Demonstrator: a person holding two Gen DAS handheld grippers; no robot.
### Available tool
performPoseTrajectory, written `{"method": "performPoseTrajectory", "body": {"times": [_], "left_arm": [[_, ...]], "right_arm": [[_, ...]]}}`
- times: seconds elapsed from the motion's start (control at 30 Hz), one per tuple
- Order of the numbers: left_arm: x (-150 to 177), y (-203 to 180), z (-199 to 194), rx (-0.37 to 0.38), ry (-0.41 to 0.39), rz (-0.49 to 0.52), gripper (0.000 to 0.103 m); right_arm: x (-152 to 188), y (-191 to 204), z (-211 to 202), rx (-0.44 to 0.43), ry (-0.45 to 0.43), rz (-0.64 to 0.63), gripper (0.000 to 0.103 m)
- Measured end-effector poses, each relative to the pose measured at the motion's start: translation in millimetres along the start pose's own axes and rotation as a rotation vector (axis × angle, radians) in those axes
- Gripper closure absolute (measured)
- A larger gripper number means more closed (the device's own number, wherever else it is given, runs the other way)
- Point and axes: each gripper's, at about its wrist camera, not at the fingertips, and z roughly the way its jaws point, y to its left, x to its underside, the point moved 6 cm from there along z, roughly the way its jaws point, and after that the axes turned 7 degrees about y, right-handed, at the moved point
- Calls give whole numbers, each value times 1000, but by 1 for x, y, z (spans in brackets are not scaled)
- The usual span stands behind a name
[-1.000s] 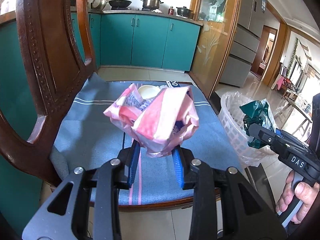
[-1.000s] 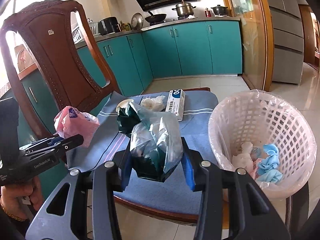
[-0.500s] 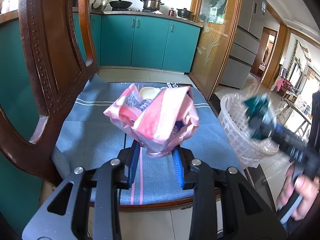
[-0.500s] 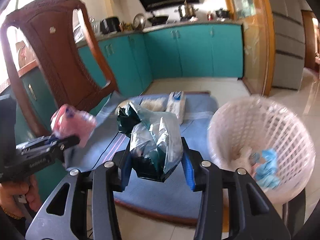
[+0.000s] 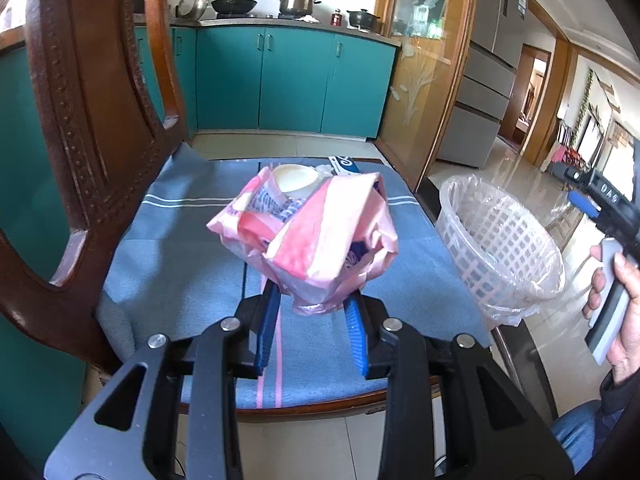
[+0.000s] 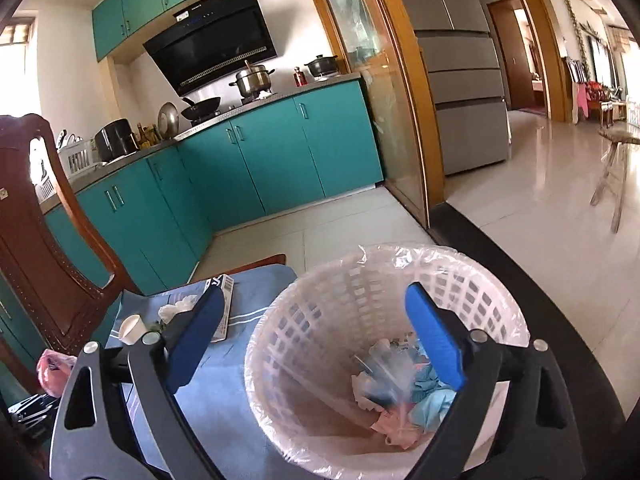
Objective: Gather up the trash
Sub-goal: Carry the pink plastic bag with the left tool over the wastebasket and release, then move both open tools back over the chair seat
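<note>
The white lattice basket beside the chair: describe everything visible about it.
The basket is round, white plastic lattice, lined with a clear bag folded over its rim. It stands upright on the floor against the chair seat. Crumpled blue, pink and clear trash lies inside. The right gripper hovers above, jaws wide open, empty.

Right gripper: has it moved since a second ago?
Yes. The right gripper, jaws now open, swung from over the chair cushion to above the white basket.
</note>
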Motion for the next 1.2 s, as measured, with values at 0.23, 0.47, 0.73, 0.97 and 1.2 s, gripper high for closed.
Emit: {"method": "performPoseTrajectory", "body": {"times": [0.23,0.47,0.73,0.97,1.2], "left_arm": [[6,-37,19,28,38,83,71],[-26,-143,47,125,53,212,71],[-80,-243,93,173,62,212,14],[-58,-168,50,65,-3,190,10],[-28,-54,-2,-58,-50,62,6]], "right_arm": [[0,11,-6,32,-21,-57,10],[-11,-10,-21,85,-98,5,9],[-17,-50,-34,99,-144,142,9],[-14,-26,-25,43,-105,73,9],[12,47,-6,-89,-4,-115,9]]}}
